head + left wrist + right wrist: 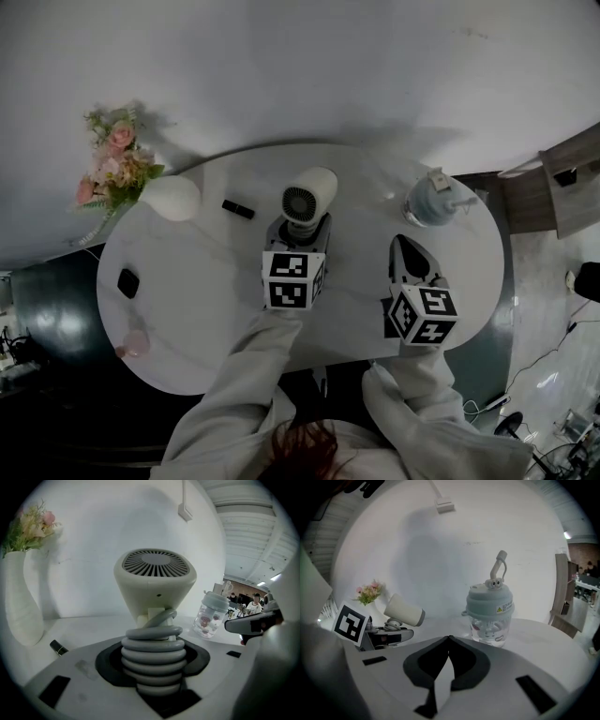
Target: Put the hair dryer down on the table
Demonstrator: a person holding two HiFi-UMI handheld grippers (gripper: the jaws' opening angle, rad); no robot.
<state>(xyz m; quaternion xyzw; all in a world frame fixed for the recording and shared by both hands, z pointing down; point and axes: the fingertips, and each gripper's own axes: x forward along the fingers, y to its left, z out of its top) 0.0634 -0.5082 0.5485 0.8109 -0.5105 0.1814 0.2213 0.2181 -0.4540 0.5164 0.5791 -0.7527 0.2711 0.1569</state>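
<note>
A cream hair dryer (309, 195) with a round rear grille (154, 563) is over the middle of the white oval table (206, 281). Its grey cord is coiled round the handle (153, 656). My left gripper (300, 234) is shut on that cord-wrapped handle, with the jaws on either side of the coils. In the right gripper view the hair dryer (404, 610) sticks up at a tilt out of the left gripper. My right gripper (405, 251) hovers to the right of it, its fingertips touching (448, 639) and nothing between them.
A lidded clear bottle (433, 199) stands at the table's right, ahead of the right gripper. A white vase (173, 198) with pink flowers (112, 164) stands at the left. A small black tube (238, 209), a black object (128, 282) and a pink item (136, 342) lie left of the dryer.
</note>
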